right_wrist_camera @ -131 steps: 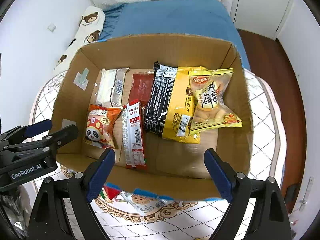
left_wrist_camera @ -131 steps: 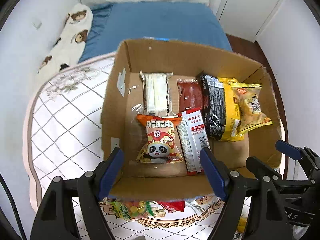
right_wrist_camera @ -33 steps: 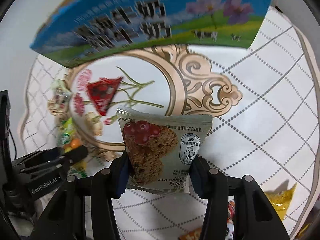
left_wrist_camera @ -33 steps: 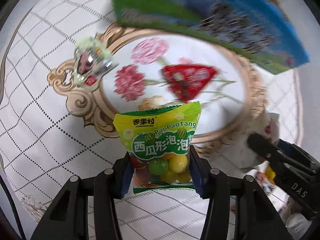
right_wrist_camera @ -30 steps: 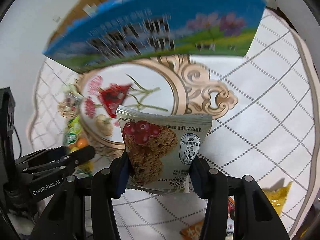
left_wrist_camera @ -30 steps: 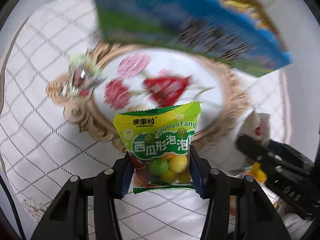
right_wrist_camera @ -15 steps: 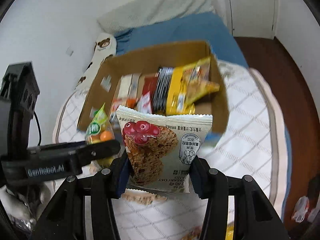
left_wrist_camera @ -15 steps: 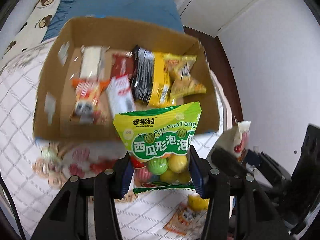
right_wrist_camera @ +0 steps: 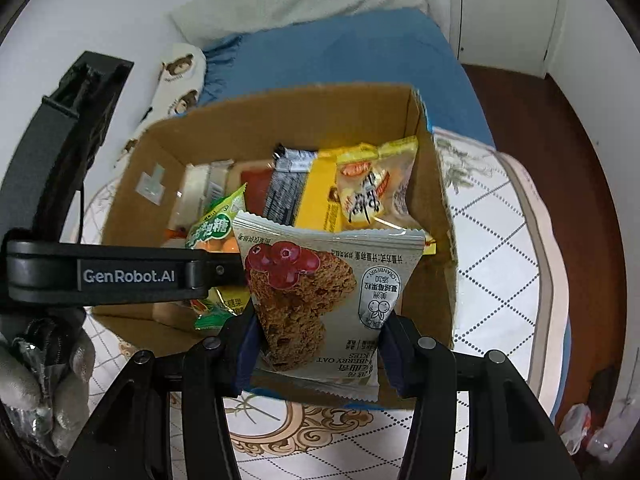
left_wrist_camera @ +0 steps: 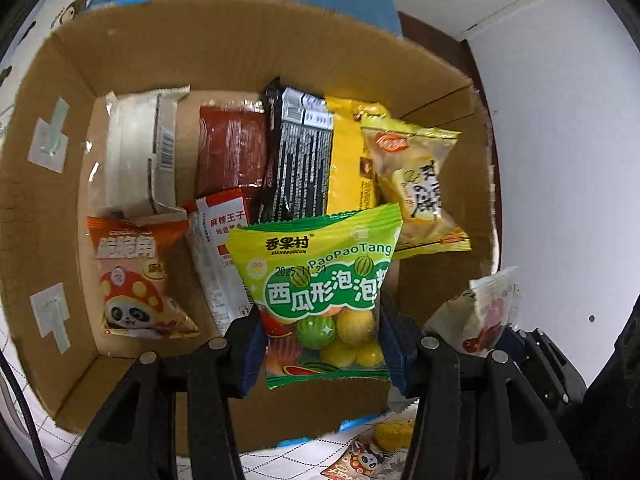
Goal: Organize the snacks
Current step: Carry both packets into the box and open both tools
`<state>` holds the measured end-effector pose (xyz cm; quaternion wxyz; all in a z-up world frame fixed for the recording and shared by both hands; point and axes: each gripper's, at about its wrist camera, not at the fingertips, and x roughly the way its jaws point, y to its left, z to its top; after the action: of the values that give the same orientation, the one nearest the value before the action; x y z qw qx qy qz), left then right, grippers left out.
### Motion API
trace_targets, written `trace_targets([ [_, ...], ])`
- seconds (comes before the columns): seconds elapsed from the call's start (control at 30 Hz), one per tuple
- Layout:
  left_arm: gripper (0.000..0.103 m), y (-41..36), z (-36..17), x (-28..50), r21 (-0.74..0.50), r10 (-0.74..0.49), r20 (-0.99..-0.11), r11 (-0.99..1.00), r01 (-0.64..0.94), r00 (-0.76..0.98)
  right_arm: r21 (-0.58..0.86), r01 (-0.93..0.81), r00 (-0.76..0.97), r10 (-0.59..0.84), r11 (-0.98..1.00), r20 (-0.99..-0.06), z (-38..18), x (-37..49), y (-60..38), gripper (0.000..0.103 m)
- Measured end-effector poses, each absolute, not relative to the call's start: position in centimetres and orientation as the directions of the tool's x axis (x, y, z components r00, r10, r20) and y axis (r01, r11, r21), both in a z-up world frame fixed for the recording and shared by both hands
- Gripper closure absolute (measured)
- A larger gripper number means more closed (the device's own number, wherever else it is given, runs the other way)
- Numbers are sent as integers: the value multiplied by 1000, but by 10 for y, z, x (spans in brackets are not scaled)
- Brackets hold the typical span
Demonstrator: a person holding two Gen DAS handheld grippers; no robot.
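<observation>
Six packets are counted in one cardboard box [left_wrist_camera: 280, 60]. The green candy bag [left_wrist_camera: 320, 288] is clamped at six o'clock in the narrowly parted left hand-held gripper [left_wrist_camera: 322, 344]. The oat cookie packet [right_wrist_camera: 324, 300] is pinched likewise by the right hand-held gripper [right_wrist_camera: 316, 356].

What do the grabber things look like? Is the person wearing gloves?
Both are black plastic, with blue pads inside the fingers and round silver screws. The left gripper has white "GenRobot.AI" lettering on its side and a thin black cable. The right gripper matches it. The left hand wears a grey glove.
</observation>
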<state>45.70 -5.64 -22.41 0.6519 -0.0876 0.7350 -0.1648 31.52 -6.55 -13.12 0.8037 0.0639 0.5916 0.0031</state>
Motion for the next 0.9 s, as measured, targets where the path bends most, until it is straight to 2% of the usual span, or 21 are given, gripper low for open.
trace_targets([
  [0.1, 55, -64, -236, 458, -348, -329, -930, 931, 106, -166, 111, 89, 258, 85, 990, -962, -147, 319, -70, 48],
  [0.13, 53, -66, -241, 459, -347, -324, -928, 932, 108, -186, 105, 89, 244, 81, 990, -966, -150, 320, -70, 44],
  [0.17, 45, -67, -244, 460, -350, -327, -926, 931, 105, -192, 99, 92, 227, 76, 991, -971, -154, 322, -71, 31],
  [0.2, 39, -68, -245, 460, -358, -334, -923, 928, 104, -191, 94, 97, 212, 72, 991, -975, -158, 323, -71, 25],
  [0.23, 27, -68, -244, 461, -354, -332, -926, 929, 107, -178, 89, 102, 205, 67, 991, -976, -160, 324, -71, 15],
  [0.27, 22, -69, -245, 462, -345, -325, -931, 932, 112, -165, 80, 104, 202, 58, 991, -978, -161, 325, -71, 13],
  [0.33, 22, -68, -242, 463, -323, -306, -941, 939, 121, -142, 77, 103, 198, 55, 992, -979, -161, 326, -72, 13],
  [0.4, 20, -68, -240, 465, -304, -287, -948, 944, 131, -135, 68, 106, 193, 46, 992, -980, -161, 326, -72, 6],
  [0.63, 19, -58, -225, 465, -220, -215, -975, 964, 152, -48, 57, 138, 190, 30, 989, -981, -161, 323, -77, 5],
  [0.9, 19, -27, -202, 440, -88, -110, -985, 983, 162, 130, 40, 138, 215, 10, 990, -977, -153, 318, -75, 5],
])
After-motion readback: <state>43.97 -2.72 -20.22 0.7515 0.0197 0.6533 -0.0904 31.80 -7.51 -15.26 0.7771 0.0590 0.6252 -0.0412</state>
